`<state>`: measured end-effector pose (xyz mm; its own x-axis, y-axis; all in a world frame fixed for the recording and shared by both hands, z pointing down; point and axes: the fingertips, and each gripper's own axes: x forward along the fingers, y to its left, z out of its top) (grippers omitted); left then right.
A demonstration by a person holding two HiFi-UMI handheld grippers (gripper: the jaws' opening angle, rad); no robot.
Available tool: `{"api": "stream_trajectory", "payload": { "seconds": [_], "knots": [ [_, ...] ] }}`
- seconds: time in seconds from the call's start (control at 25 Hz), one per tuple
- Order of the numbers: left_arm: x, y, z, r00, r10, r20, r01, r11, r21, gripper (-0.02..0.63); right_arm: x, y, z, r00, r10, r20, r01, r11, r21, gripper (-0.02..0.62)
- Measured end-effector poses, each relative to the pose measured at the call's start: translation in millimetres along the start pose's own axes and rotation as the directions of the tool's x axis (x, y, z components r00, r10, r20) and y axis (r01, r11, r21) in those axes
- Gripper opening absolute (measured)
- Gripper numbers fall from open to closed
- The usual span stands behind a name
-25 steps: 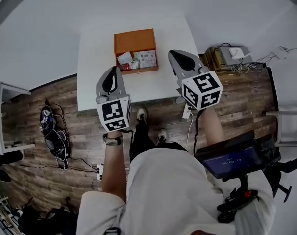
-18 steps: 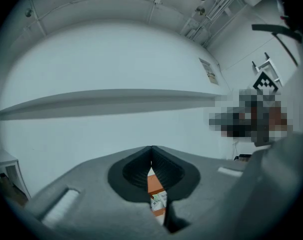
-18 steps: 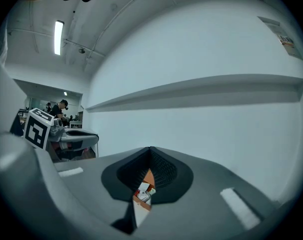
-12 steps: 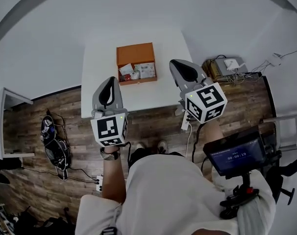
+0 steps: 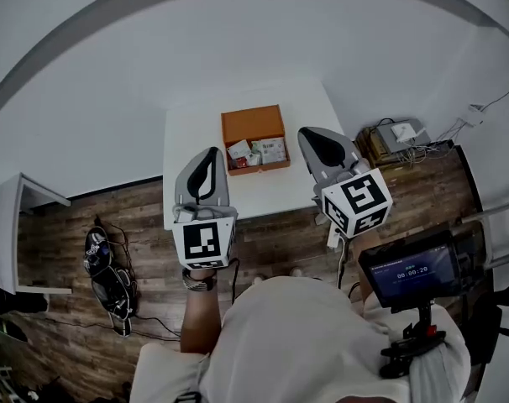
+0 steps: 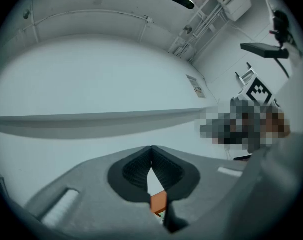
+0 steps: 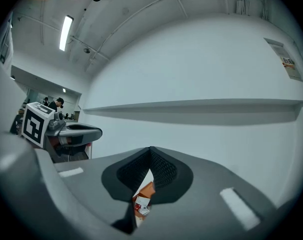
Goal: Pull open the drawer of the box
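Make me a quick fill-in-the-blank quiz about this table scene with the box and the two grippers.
The box on the white table is ____ in colour.
Its drawer stands ____, showing small packets.
The left gripper and right gripper are both ____, holding nothing.
Missing words: orange; open; shut.

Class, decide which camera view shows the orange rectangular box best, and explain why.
The head view: the whole orange rectangular box sits on the white table, with packets showing inside. The left gripper view gives only an orange sliver of it; the right gripper view likewise.
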<state>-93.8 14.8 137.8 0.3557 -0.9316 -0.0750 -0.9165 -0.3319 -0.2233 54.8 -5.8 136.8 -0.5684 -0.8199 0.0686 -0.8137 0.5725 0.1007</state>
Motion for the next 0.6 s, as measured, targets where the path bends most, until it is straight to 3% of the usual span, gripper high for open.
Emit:
{"api": "stream_trajectory", "payload": {
  "seconds": [0.6],
  "knots": [
    [15,-10,5,0.999,-0.032,0.006,0.032,0.999,0.020,0.005,0,-14,9,0.999,-0.030,0.023,0.030,1.000,0.001,0.002]
  ]
}}
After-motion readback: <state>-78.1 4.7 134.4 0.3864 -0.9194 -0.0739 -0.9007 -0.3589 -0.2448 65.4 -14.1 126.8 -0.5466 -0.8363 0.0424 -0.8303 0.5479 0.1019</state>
